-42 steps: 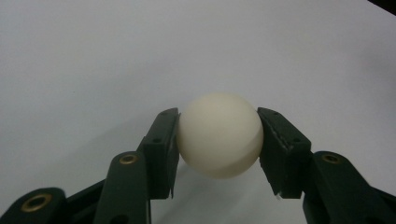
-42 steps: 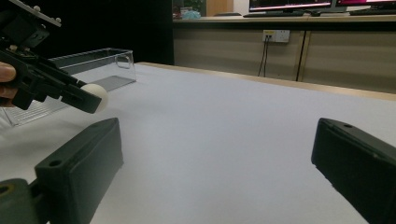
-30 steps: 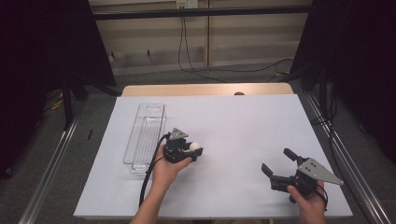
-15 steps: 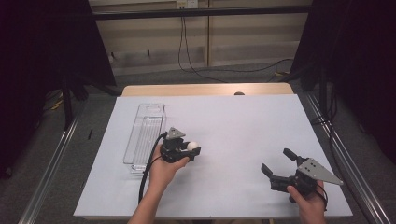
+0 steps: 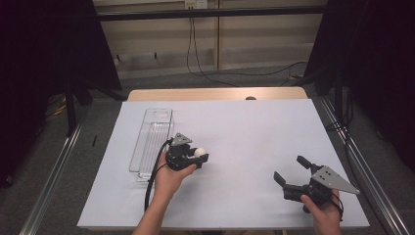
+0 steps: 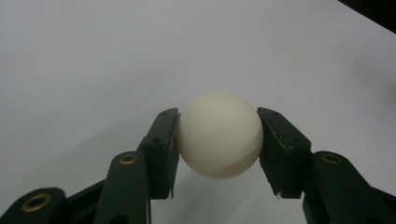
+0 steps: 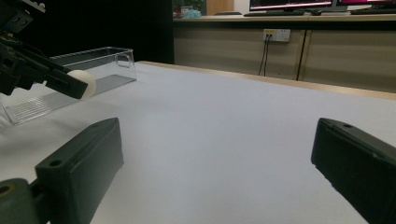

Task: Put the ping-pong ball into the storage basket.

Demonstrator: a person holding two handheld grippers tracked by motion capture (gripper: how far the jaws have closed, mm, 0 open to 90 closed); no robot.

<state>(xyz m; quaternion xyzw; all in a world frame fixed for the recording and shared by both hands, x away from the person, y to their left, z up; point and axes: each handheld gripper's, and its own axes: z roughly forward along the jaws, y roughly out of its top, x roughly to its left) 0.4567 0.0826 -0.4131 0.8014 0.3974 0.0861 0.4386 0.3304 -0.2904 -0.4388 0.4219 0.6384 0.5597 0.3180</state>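
Observation:
A cream-white ball (image 6: 219, 134) sits squeezed between the two black jaws of my left gripper (image 6: 218, 140), held just above the white table sheet. From above, the left gripper (image 5: 198, 157) and the ball (image 5: 199, 152) hang right of a long clear plastic tray (image 5: 151, 139). My right gripper (image 5: 291, 170) rests near the front right of the sheet, jaws wide open with nothing between them. In the right gripper view, that gripper (image 7: 219, 154) looks toward the held ball (image 7: 85, 82) and the clear tray (image 7: 100, 65) at far left.
A white sheet (image 5: 244, 132) covers the wooden table (image 5: 215, 93). A black cable (image 5: 152, 181) trails from the left gripper toward the front edge. Metal rails (image 5: 54, 171) run along both sides of the table.
The left gripper with the ball has drifted slightly to the right and away from the front edge. The right gripper has stayed put.

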